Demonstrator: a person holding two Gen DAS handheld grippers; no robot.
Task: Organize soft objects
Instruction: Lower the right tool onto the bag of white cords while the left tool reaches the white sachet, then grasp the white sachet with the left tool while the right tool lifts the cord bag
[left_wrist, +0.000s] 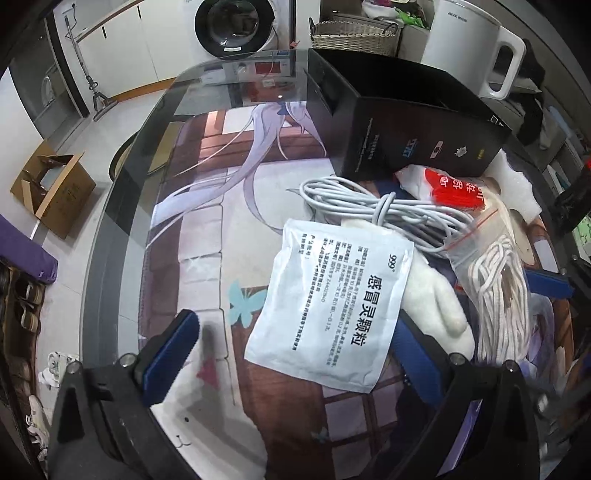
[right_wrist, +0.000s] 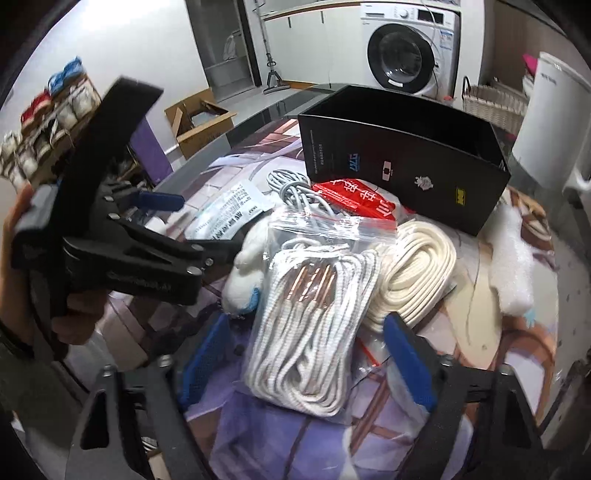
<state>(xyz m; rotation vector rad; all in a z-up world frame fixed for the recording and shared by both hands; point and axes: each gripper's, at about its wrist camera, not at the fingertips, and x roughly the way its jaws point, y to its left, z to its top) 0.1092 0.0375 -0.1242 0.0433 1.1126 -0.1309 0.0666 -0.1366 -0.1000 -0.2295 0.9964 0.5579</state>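
Left wrist view, left to right. A cardboard box (left_wrist: 51, 188) stands open on the floor beside the glass table (left_wrist: 122, 206), which carries a printed mat (left_wrist: 207, 236). The left gripper (left_wrist: 295, 354) has its jaws spread wide and grasps nothing. A white sachet (left_wrist: 328, 306) lies flat between the two blue fingers (left_wrist: 173, 350), its right edge near the right-hand finger and its left edge well apart from the left-hand one; its long axis runs from the near edge away toward the far left. Under its right side lies a white plush toy (left_wrist: 436, 306), with its long axis running from the sachet toward the near right. Beyond them rests a coiled grey cable (left_wrist: 376, 210), then a black box (left_wrist: 413, 136) with its top open, a red and white bag (left_wrist: 447, 184), and a white kettle (left_wrist: 465, 40) at the far right.

Right wrist view, left to right. The left gripper (right_wrist: 170, 221), held in a hand (right_wrist: 70, 310), reaches in over the sachet (right_wrist: 229, 214). The plush toy (right_wrist: 247, 266) lies just beside a clear zip bag of white rope (right_wrist: 314, 321). This bag lies between the released fingers (right_wrist: 406, 362) of the right gripper (right_wrist: 306, 362), touching neither so far as can be seen, its long axis pointing straight away from the jaws toward the black box (right_wrist: 402, 166). A cream cord coil (right_wrist: 417, 266) lies touching the bag on its right.
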